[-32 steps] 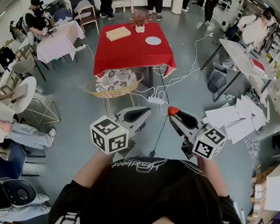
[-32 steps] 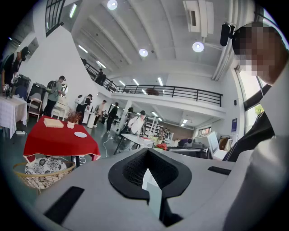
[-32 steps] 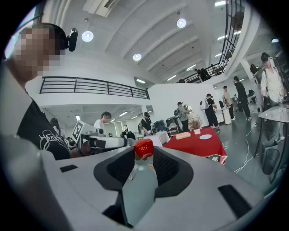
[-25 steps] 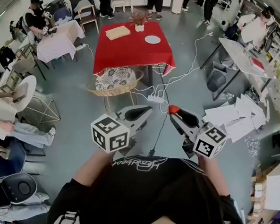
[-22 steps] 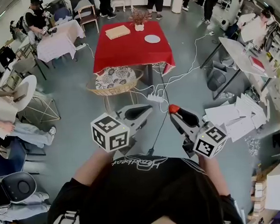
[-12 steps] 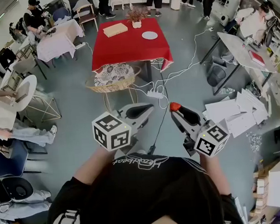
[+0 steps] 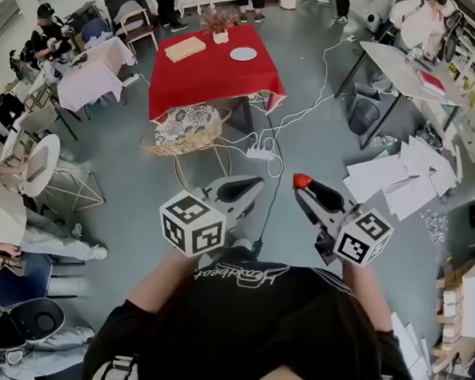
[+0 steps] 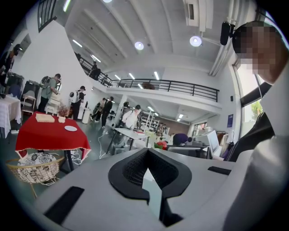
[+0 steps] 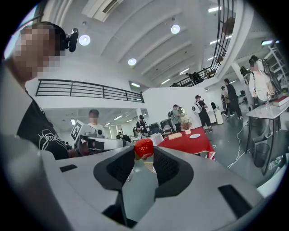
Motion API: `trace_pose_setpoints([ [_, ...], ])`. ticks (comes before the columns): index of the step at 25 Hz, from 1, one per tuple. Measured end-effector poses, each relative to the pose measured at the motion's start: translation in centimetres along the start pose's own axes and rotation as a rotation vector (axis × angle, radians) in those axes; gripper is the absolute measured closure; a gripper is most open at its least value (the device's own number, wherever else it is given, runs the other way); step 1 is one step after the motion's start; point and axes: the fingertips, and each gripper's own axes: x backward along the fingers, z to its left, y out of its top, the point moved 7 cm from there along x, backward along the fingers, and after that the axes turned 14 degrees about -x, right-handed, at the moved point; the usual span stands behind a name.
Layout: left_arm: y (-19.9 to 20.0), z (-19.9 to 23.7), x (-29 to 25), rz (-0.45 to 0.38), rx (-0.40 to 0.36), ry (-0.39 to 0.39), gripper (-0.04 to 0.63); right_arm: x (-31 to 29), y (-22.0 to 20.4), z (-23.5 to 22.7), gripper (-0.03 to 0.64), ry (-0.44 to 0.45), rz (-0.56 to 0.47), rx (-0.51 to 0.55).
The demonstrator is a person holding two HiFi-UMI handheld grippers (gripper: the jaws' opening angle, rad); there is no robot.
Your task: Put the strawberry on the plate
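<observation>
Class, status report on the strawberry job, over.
Right tool shut on strawberry. Left tool shut, empty. Plate on red table, well ahead. Wicker chair and floor cables between.

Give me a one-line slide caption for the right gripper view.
Right claw shut on the strawberry, red-clothed table with the plate across the room.

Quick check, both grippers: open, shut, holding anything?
Left gripper: shut, nothing between its jaws.
Right gripper: shut on the strawberry.
</observation>
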Motion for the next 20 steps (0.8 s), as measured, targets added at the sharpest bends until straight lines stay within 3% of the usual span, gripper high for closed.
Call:
trace_pose_setpoints([
  [10,-1.7,4.0,-2.6,0.005,0.034,-0.009,0.589,-2.3,0.5,-4.3,0.491,-0.026,-0.011,-0.035],
  [20,-2.9,17.0,-9.2,0.025,0.085,-0.012,0.589,-11.6,3.6,-14.2,0.491,-0.067,0.005,-0.082],
])
